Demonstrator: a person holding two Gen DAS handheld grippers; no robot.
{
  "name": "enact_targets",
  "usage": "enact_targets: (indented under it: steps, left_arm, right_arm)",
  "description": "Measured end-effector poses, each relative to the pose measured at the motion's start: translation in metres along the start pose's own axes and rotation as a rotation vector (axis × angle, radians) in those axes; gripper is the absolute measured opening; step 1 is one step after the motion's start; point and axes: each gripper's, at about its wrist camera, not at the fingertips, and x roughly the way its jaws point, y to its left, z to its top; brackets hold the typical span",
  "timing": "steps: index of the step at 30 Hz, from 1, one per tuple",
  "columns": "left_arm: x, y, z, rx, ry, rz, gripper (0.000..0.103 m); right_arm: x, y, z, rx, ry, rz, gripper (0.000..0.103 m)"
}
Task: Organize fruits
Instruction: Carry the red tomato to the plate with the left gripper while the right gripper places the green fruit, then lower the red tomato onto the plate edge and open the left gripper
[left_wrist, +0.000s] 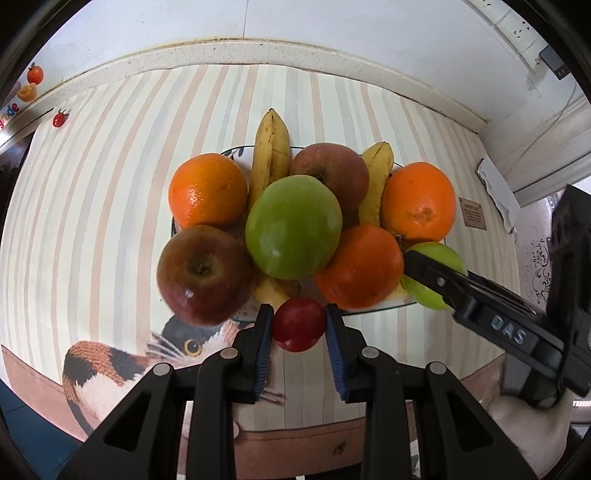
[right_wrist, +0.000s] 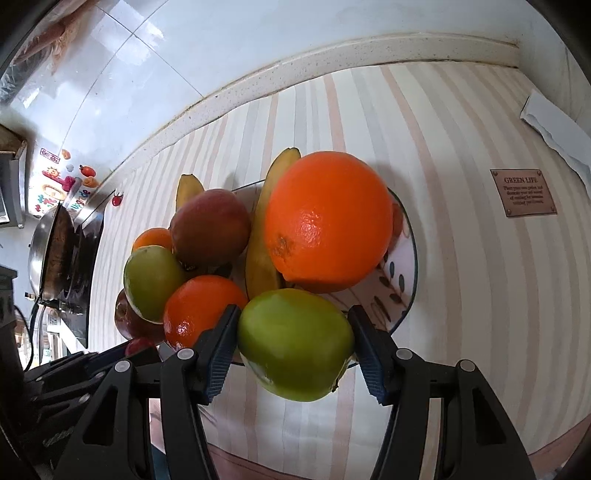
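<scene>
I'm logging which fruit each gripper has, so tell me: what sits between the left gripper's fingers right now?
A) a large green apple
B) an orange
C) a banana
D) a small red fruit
D: in the left wrist view the left gripper is shut on the small red fruit, both pads against its sides, just in front of the plate; the green apple sits in the right gripper.

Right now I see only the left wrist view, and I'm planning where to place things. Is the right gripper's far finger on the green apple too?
Observer: Yes. Both fingers of the right gripper press the green apple, one on each side.
Operator: What's just behind it?
Observer: The big orange, with bare leaf-patterned plate to its right.
Operator: And beyond the mat's left end?
Observer: A metal pan on a stove.
</scene>
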Motion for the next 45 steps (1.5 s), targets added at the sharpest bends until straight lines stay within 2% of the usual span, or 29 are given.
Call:
enact_targets:
  steps: [6, 10, 18, 26, 29, 33, 36, 45]
  left_arm:
    - [0.014, 0.000, 0.004, 0.010, 0.016, 0.010, 0.026]
    - [0.021, 0.003, 0.004, 0.019, 0.014, 0.021, 0.026]
    - [0.011, -0.008, -0.009, 0.027, -0.015, 0.009, 0.026]
    - [-0.003, -0.047, -0.020, 0.149, -0.096, -0.017, 0.026]
    - [0.005, -0.055, -0.016, 0.152, -0.096, -0.026, 0.026]
    - [0.006, -0.060, -0.017, 0.163, -0.125, 0.009, 0.026]
    - [0.009, -0.059, -0.022, 0.143, -0.106, -0.019, 0.026]
    - [0.020, -0.075, -0.025, 0.121, -0.124, 0.009, 0.026]
  right_arm:
    - [-0.002, -0.009, -0.002, 0.014, 0.008, 0.014, 0.063]
    - [0.000, -0.018, -0.002, 0.067, 0.018, 0.030, 0.063]
    - [-0.002, -0.023, 0.000, 0.093, 0.020, 0.049, 0.064]
    - [-0.027, -0.032, 0.001, 0.122, -0.022, 0.076, 0.072]
    - [-0.033, -0.040, 0.005, 0.137, -0.028, 0.069, 0.073]
    - [-0.039, -0.055, 0.007, 0.157, -0.033, 0.060, 0.074]
    - [-0.041, -0.061, 0.006, 0.167, -0.035, 0.059, 0.074]
    - [-0.042, -0.072, 0.002, 0.163, -0.028, 0.060, 0.074]
